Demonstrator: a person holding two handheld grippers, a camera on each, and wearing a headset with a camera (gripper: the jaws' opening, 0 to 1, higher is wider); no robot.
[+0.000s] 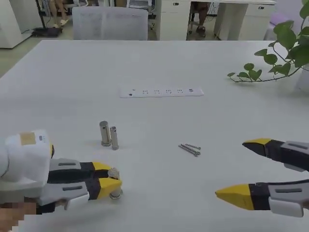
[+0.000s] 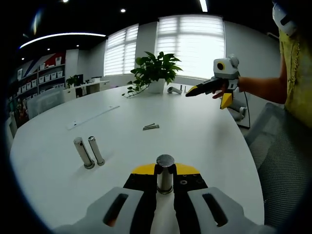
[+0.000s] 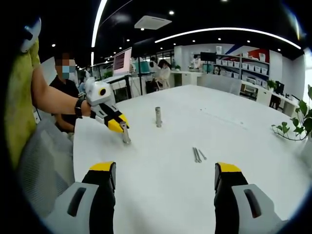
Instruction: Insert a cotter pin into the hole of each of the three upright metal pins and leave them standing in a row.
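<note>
My left gripper (image 1: 114, 178) sits at the near left, shut on an upright metal pin (image 1: 116, 195) that stands on the white table; in the left gripper view the same pin (image 2: 165, 179) is clamped between the yellow tips of that gripper (image 2: 165, 168). Two more metal pins (image 1: 105, 133) (image 1: 114, 137) stand side by side a little farther back. Several thin cotter pins (image 1: 189, 149) lie together near the middle of the table. My right gripper (image 1: 244, 169) hovers at the near right, open and holding nothing, to the right of the cotter pins (image 3: 197, 154).
A white power strip (image 1: 161, 92) lies flat across the table's middle, beyond the pins. A leafy plant (image 1: 285, 53) trails over the far right corner. A grey chair (image 1: 110, 23) stands behind the far edge. People sit at desks in the room behind.
</note>
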